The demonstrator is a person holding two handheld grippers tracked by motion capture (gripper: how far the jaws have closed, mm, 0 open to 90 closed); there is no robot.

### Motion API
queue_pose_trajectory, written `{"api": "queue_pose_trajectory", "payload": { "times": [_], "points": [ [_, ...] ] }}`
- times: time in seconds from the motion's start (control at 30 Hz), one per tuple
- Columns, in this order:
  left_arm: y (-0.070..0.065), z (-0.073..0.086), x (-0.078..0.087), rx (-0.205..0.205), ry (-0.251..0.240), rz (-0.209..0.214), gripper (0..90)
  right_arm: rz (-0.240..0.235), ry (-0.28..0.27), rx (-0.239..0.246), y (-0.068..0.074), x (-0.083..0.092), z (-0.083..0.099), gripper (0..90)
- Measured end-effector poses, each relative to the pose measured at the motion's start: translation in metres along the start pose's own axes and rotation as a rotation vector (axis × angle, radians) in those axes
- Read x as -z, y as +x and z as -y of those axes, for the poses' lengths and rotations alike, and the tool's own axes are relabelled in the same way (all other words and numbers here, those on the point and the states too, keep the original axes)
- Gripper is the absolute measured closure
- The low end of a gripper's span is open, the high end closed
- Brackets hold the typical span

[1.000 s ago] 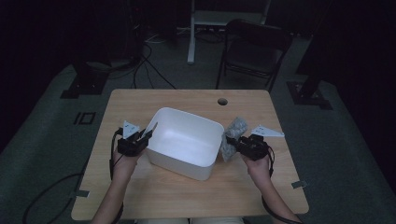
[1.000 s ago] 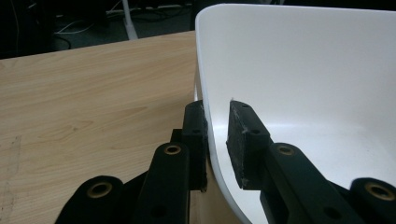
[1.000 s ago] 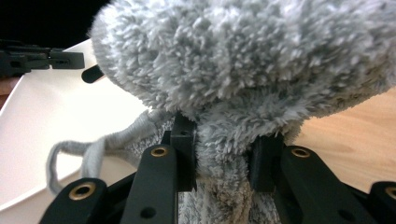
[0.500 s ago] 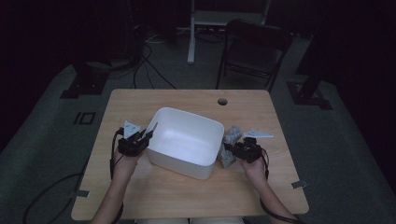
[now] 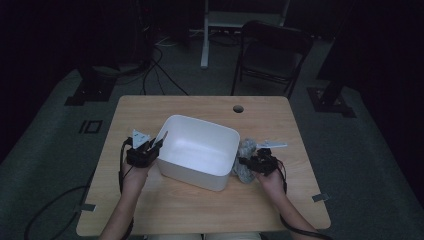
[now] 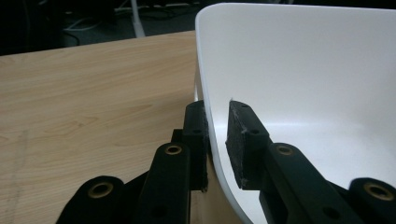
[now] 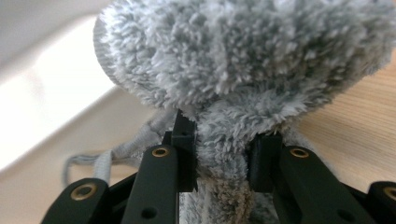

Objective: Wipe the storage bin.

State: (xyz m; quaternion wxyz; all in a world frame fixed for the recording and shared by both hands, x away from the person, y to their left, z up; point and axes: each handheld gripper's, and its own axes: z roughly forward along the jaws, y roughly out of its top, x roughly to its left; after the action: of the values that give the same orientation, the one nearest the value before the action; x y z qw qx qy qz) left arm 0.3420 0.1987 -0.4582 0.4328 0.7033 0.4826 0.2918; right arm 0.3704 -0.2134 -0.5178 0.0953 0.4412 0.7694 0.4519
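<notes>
Fluffy grey plush (image 7: 243,70) (bunched) lies beside the white tub (image 5: 200,150).

A wooden table (image 5: 200,210) with a round hole (image 5: 238,108); a dark folding chair (image 5: 270,52) stands behind it.

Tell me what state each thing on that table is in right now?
White tub: upright, nothing visible inside, its rim pinched.
Left gripper: shut on the tub's wall.
Grey fluffy cloth: bunched up, beside the tub.
Right gripper: shut on the cloth.
Table: bearing it all.

White tub (image 5: 200,150), grey plush (image 5: 245,165), blk tongs (image 5: 159,142).
</notes>
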Motion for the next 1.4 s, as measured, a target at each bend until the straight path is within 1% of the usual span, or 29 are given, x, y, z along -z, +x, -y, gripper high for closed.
{"api": "queue_pose_trajectory", "payload": {
  "times": [0.03,0.1,0.13,0.17,0.2,0.23,0.3,0.33,0.37,0.4,0.47,0.53,0.6,0.63,0.7,0.77,0.93,0.97,1.03,1.1,1.13,1.17,1.2,1.23,1.27,1.3,1.33,1.37,1.4],
  "points": [
    [0.000,0.000,0.000,0.004,-0.002,-0.001,78.4,-0.019,-0.018,0.020,0.008,0.018,0.003,69.3],
    [-0.001,0.000,0.000,0.005,-0.002,-0.002,78.5,-0.081,-0.052,0.031,0.020,0.039,0.009,69.3],
    [-0.001,0.001,0.000,0.008,-0.003,-0.002,78.5,-0.117,-0.074,0.030,0.027,0.050,0.013,69.3],
    [-0.001,0.001,0.000,0.008,-0.003,-0.004,78.6,-0.162,-0.093,0.029,0.035,0.059,0.016,69.3],
    [-0.001,0.001,0.000,0.007,-0.003,-0.005,78.6,-0.203,-0.115,0.041,0.043,0.068,0.019,69.2],
    [-0.002,0.001,0.000,0.006,-0.002,-0.005,78.6,-0.229,-0.130,0.063,0.052,0.074,0.020,69.1],
    [-0.002,0.000,0.001,0.003,0.000,-0.004,78.6,-0.294,-0.147,0.087,0.066,0.080,0.019,69.1],
    [-0.003,0.000,0.001,0.004,0.000,-0.002,78.6,-0.302,-0.158,0.100,0.072,0.080,0.018,69.1],
    [-0.003,0.000,0.000,0.002,0.001,0.001,78.6,-0.283,-0.154,0.132,0.078,0.078,0.016,69.1],
    [-0.002,0.000,0.000,0.000,0.002,0.005,78.6,-0.268,-0.147,0.153,0.082,0.074,0.014,69.1],
    [-0.001,0.000,0.000,-0.006,0.007,0.013,78.6,-0.278,-0.135,0.141,0.081,0.064,0.014,69.1],
    [-0.001,-0.001,0.000,-0.007,0.009,0.017,78.2,-0.283,-0.115,0.139,0.078,0.060,0.016,69.1],
    [-0.001,-0.001,0.000,-0.011,0.011,0.019,78.2,-0.262,-0.075,0.134,0.074,0.052,0.020,69.1],
    [-0.001,-0.001,-0.001,-0.009,0.013,0.021,78.2,-0.258,-0.051,0.128,0.071,0.047,0.023,69.1],
    [-0.001,-0.002,-0.001,-0.019,0.019,0.021,77.9,-0.247,-0.012,0.116,0.068,0.038,0.027,69.0],
    [-0.002,-0.002,-0.001,-0.021,0.019,0.020,77.6,-0.238,0.012,0.111,0.063,0.031,0.029,69.0],
    [-0.001,-0.002,-0.002,-0.021,0.020,0.021,77.6,-0.190,0.099,0.090,0.051,0.012,0.039,69.0],
    [-0.001,-0.002,-0.002,-0.017,0.019,0.021,77.6,-0.189,0.107,0.082,0.049,0.009,0.040,69.0],
    [-0.001,-0.002,-0.002,-0.014,0.018,0.016,77.6,-0.183,0.112,0.080,0.047,0.008,0.039,69.0],
    [-0.001,-0.002,-0.002,-0.007,0.014,0.011,77.6,-0.149,0.095,0.085,0.045,0.013,0.035,69.0],
    [-0.002,-0.001,-0.002,-0.003,0.010,0.007,77.7,-0.135,0.073,0.081,0.044,0.017,0.031,69.0],
    [-0.002,-0.001,-0.002,-0.003,0.009,0.006,77.7,-0.150,0.034,0.061,0.042,0.023,0.027,69.1],
    [-0.002,-0.001,-0.002,0.002,0.007,0.006,77.8,-0.174,-0.006,0.046,0.041,0.030,0.022,69.0],
    [-0.002,-0.001,-0.002,-0.003,0.009,0.007,77.9,-0.185,-0.041,0.050,0.041,0.035,0.018,69.0],
    [-0.002,-0.001,-0.002,-0.003,0.009,0.008,77.9,-0.177,-0.066,0.062,0.042,0.039,0.014,69.0],
    [-0.002,-0.002,-0.002,0.001,0.009,0.008,77.9,-0.164,-0.070,0.074,0.042,0.040,0.010,69.0],
    [-0.002,-0.002,-0.002,-0.005,0.013,0.008,78.0,-0.150,-0.066,0.085,0.043,0.039,0.007,69.1],
    [-0.002,-0.002,-0.003,0.000,0.011,0.009,78.1,-0.144,-0.059,0.088,0.043,0.036,0.006,69.2],
    [-0.002,-0.002,-0.003,0.001,0.011,0.013,78.1,-0.127,-0.045,0.090,0.043,0.032,0.006,69.2]
  ]
}}
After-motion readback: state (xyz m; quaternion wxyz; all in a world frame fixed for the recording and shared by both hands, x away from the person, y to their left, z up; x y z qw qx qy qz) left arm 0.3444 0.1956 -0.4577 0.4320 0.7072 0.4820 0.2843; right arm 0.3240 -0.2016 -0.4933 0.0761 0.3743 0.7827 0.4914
